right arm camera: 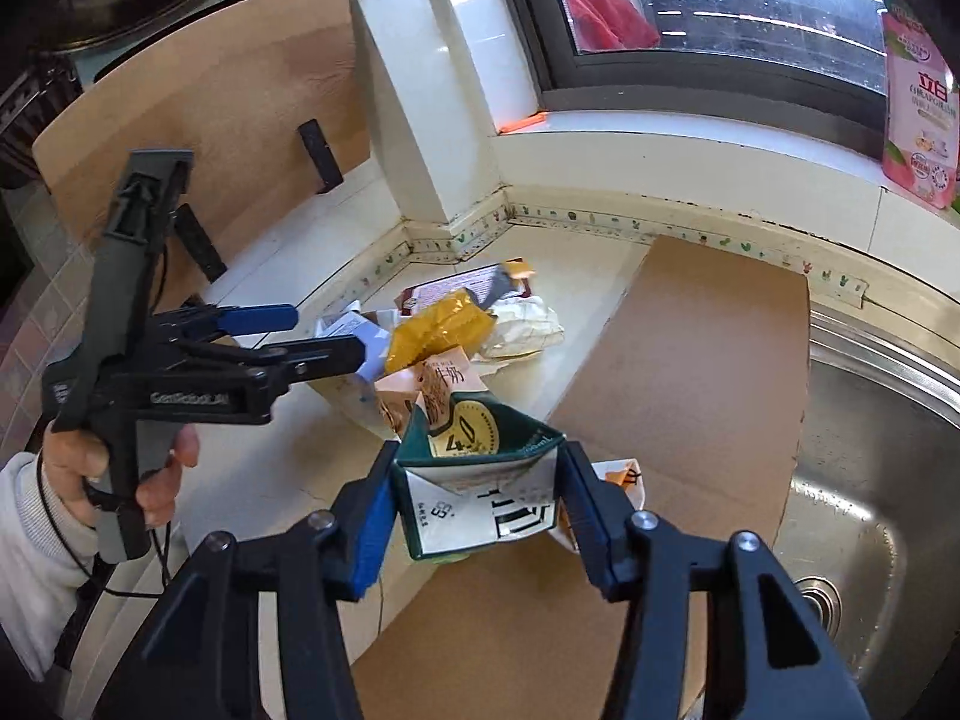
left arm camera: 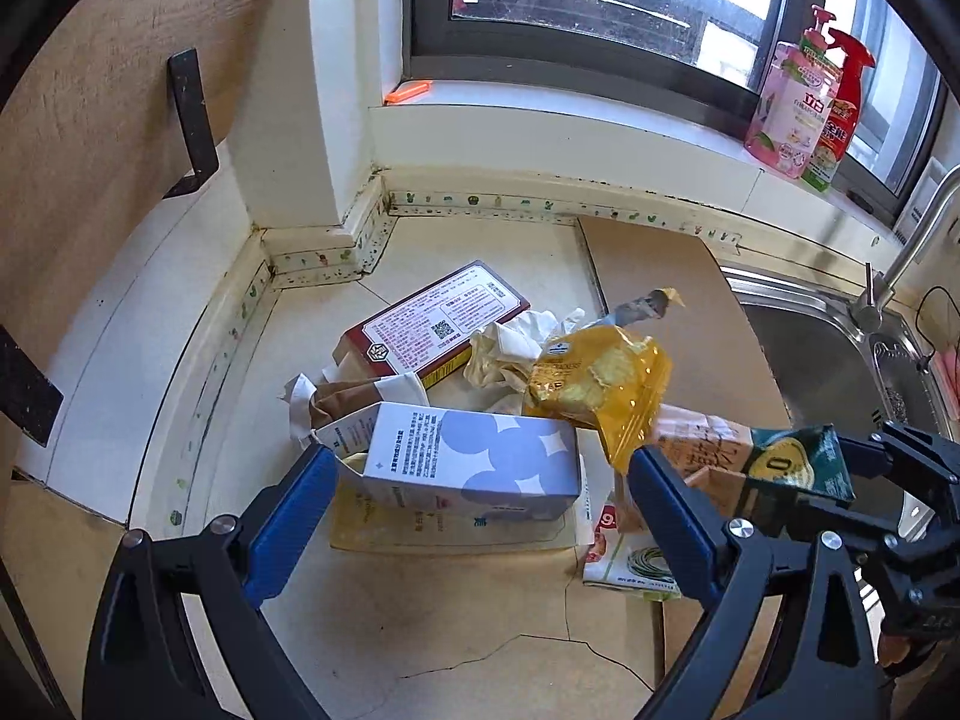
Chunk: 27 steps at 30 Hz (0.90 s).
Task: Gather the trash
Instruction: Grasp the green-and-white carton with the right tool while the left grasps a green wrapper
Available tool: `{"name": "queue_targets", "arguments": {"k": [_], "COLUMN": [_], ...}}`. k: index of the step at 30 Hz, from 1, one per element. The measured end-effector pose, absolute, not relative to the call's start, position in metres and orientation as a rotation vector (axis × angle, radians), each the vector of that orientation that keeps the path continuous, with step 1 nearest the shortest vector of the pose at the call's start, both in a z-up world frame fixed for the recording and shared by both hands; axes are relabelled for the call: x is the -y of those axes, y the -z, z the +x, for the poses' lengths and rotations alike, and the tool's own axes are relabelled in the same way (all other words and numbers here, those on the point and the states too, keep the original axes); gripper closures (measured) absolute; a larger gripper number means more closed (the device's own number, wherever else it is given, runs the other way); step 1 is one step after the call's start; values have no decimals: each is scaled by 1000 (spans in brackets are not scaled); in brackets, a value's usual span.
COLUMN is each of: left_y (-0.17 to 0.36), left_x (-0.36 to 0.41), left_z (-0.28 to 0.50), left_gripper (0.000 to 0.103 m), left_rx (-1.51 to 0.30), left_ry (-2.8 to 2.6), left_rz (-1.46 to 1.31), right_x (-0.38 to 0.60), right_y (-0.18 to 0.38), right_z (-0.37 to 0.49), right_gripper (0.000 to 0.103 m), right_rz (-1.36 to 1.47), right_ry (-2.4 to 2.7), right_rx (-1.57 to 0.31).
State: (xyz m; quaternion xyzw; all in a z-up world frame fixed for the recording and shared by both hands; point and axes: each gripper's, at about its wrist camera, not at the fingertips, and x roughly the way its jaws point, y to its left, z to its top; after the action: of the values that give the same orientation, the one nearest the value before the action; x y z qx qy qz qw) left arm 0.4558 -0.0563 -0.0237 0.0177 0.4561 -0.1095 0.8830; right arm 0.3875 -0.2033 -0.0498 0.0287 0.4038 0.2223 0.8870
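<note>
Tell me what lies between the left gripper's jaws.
In the left wrist view, the blue-and-white carton lies between the open jaws of the left gripper, untouched.

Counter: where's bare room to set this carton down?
Free: the cardboard sheet between the trash pile and sink; also bare counter nearer than the blue box. Crowded: the corner pile, around the yellow bag.

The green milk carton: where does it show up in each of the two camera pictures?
Left wrist view: the green milk carton sits at the right edge, below the yellow cracker bag, clamped in the right tool.
Right wrist view: the carton fills the lower centre, squeezed between the blue pads.
Shared landmark: the orange strip on the windowsill.
</note>
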Motion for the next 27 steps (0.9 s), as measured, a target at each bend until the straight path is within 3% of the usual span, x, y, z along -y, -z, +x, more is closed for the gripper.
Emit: {"name": "queue_targets", "arguments": {"k": [12, 17, 22, 27], "left_y": [46, 59, 75, 90], "left_x": [74, 90, 95, 100], "left_z": [419, 407, 410, 413], "left_gripper": [6, 6, 26, 30], "left_rx": [-1022, -1084, -1133, -1149], "left_ry": [367, 415, 365, 288], "left_rz": [71, -42, -247, -335], "right_x": [229, 233, 235, 246], "right_y": [40, 43, 45, 41], "right_z": [375, 375, 372, 370], "right_gripper": [51, 51, 51, 51], "right_rz": [92, 109, 115, 135], "right_ry": [-313, -295, -287, -260], "right_rx": [-776, -774, -765, -743]}}
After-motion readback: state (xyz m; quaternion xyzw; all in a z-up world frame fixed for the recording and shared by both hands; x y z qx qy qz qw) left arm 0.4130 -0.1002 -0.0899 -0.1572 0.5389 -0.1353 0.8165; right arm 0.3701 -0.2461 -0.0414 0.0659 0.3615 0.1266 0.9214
